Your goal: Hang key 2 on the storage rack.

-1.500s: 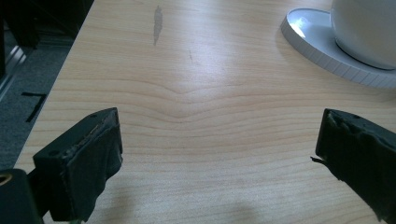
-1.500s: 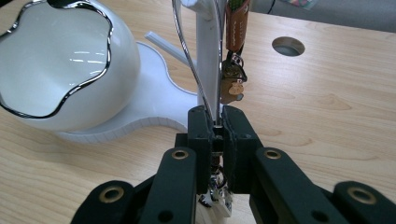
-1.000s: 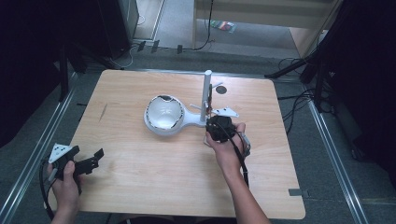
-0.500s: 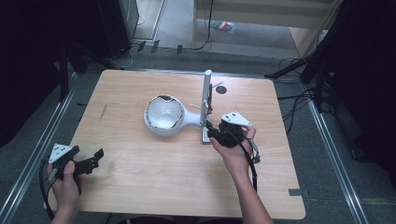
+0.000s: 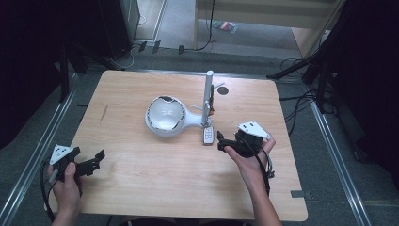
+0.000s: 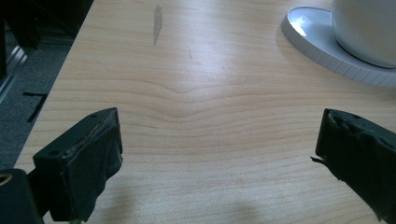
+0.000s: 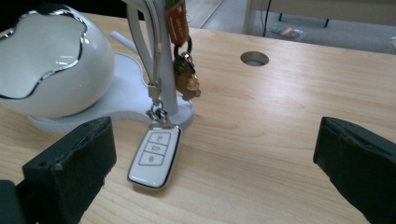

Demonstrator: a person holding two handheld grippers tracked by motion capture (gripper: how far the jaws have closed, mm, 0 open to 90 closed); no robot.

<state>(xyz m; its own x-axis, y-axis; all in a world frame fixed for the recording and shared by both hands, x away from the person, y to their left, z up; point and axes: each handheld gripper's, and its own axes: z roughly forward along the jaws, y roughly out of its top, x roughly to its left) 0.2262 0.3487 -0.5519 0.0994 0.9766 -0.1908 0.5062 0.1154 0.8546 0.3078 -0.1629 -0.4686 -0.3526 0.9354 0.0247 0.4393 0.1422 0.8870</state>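
**A:** ok going left to right, what's on the table?

**B:** Left gripper sits at about 8 o'clock on the table, right by the near-left edge, jaws spread, nothing in them. Just bare wood ahead of it, then the white stand with the egg-shaped bowl, around 11 o'clock from the table's middle.

**A:** and the key?

**B:** Key fob lies flat at the foot of the stand's upright post, hanging off a ring with an orange tag and a small brown charm. So post and charm crowd it on the far side.

**A:** right claw?

**B:** Right gripper is at 4 o'clock, near the fob but not touching. Its jaws have just been opening and stand released, nothing between them. Open wood to its right out to the edge, cable hole at 1 o'clock.
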